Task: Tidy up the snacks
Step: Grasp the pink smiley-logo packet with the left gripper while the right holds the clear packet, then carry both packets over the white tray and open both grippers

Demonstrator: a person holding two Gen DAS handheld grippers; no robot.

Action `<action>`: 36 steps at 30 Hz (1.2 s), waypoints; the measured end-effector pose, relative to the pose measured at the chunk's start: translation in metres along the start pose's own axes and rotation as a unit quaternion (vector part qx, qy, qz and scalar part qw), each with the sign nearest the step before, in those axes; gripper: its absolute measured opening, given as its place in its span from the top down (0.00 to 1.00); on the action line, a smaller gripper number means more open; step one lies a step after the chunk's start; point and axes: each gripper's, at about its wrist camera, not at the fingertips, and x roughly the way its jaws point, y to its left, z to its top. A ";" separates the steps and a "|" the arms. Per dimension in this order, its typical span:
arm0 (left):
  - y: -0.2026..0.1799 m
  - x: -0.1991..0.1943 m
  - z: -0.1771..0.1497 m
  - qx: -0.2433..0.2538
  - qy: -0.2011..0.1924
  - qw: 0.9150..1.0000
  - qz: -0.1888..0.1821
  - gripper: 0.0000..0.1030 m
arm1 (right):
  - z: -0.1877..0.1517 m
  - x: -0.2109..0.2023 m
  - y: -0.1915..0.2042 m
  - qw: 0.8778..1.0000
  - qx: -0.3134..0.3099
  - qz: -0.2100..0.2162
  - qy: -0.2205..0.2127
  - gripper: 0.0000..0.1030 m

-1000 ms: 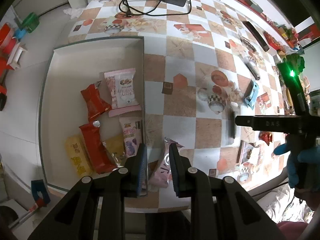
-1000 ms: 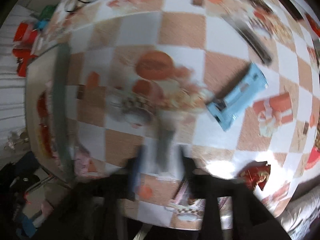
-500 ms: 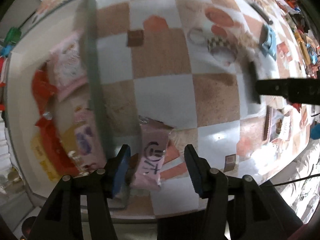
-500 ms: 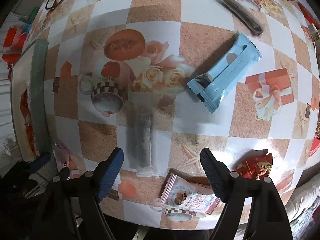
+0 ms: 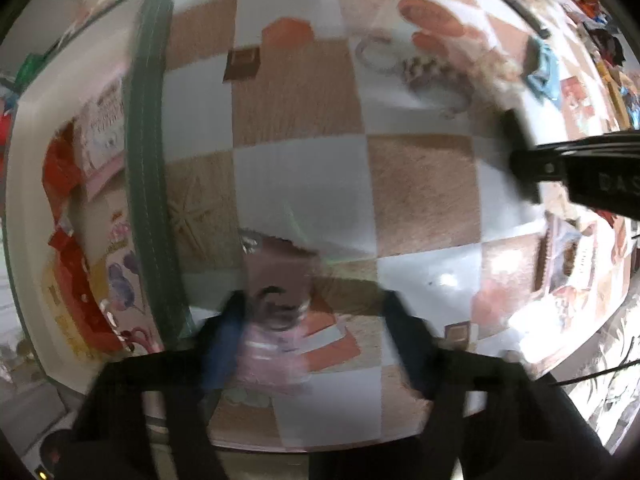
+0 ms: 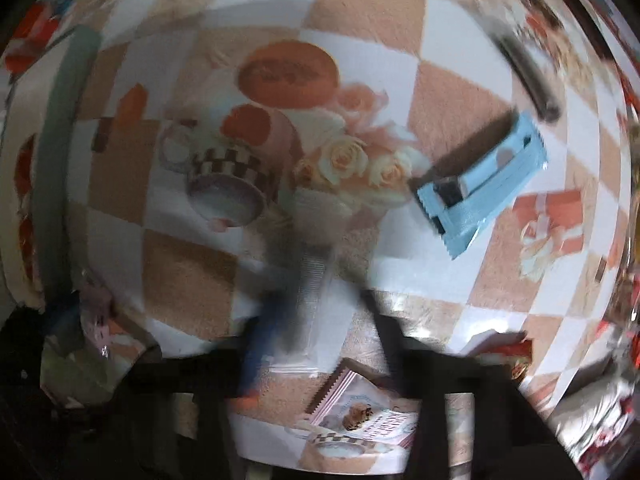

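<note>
Down on the checked worktop point(image 5: 304, 184), the pink snack packet point(image 5: 276, 312) lies near the front edge, just beside the green rim of the tray point(image 5: 146, 168), and the left gripper point(image 5: 316, 332) is right over it, fingers spread either side and closing in; the blue-padded finger point(image 5: 222, 344) is hard against the packet's left side, the other finger stands clear of it to the right, so no pinch yet. Everything here is smeared with motion. Over in the right wrist view, the right gripper point(image 6: 320, 320) has a long dark snack stick in clear wrap point(image 6: 310, 292) between its fingers, and those fingers are closing fast around it; through the blur I cannot tell whether the pads are pressing on it. Just in front of that gripper, at the worktop's front edge, lies a pale pink biscuit packet point(image 6: 368, 420). Farther back and to the right rests a light blue wrapper point(image 6: 484, 188), and beyond it, towards the far right corner, another dark stick point(image 6: 528, 76). Inside the tray along the left edge sit the sorted snacks: a white and pink packet point(image 5: 102, 136), red wrappers point(image 5: 60, 168), a yellow one point(image 5: 68, 320) and a purple-printed one point(image 5: 124, 280).
</note>
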 end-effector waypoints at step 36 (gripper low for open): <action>0.110 -0.118 0.012 -0.114 -0.129 0.983 -0.062 0.76 | 0.037 -0.094 0.104 0.986 -0.073 0.125 -0.088 0.85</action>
